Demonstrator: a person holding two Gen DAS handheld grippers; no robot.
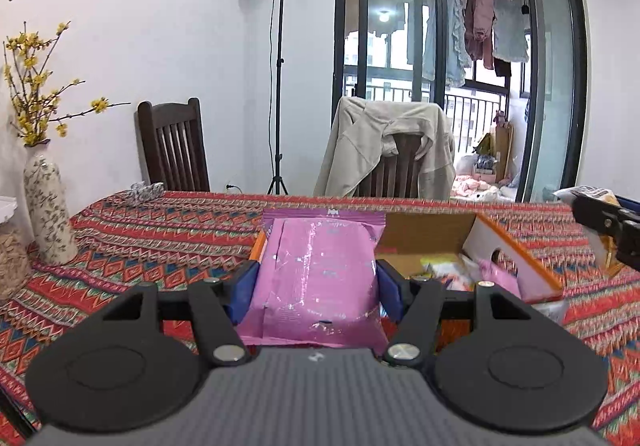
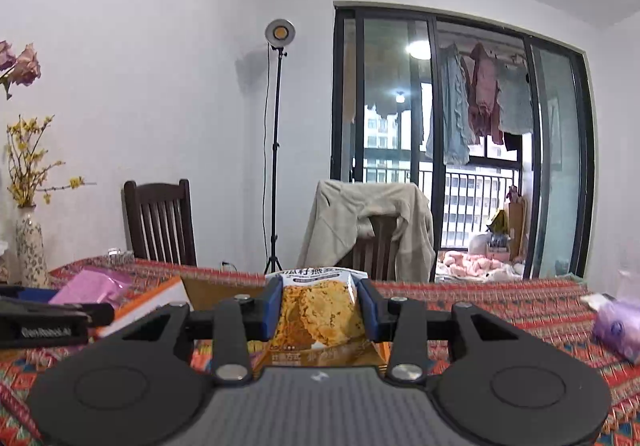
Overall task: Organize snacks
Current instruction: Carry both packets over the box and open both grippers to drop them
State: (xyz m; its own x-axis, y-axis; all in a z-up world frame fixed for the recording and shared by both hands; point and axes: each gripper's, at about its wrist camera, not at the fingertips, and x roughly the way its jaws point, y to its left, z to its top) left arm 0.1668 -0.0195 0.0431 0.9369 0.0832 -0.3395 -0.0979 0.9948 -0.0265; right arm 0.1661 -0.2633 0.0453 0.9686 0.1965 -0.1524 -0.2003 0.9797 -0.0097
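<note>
Left gripper (image 1: 316, 286): jaws clamped on a pink snack packet (image 1: 316, 270), blue pads (image 1: 244, 292) pressed against both long edges. Packet held clear of the table, its far end over the left part of an open cardboard box (image 1: 516, 266) with orange trim. Inside the box: more wrapped snacks, among them a second pink packet (image 1: 502, 276) near the right wall; other contents too small to identify.

Right gripper (image 2: 318, 310): jaws clamped on a cracker packet (image 2: 320, 312) printed with golden-brown biscuits, white band at the top edge, pads (image 2: 270, 310) touching both sides. Packet raised above the table, in front of the same box (image 2: 160, 298) in the right wrist view. Left gripper and its pink packet (image 2: 90, 288) visible at the left edge of that view, just beside the box flap.

Table covered by a red patterned tablecloth (image 1: 168, 230). On the cloth: a floral vase (image 1: 48, 206) with yellow blossom sprigs at far left, a purple tissue pack (image 2: 618, 328) at far right in the right wrist view, well apart from the box.

Behind the table: two dark wooden chairs (image 1: 174, 150), a beige jacket (image 1: 384, 142) draped over the right one, a light stand (image 1: 280, 66) between them, glass balcony doors (image 1: 460, 66) with laundry hanging beyond.
</note>
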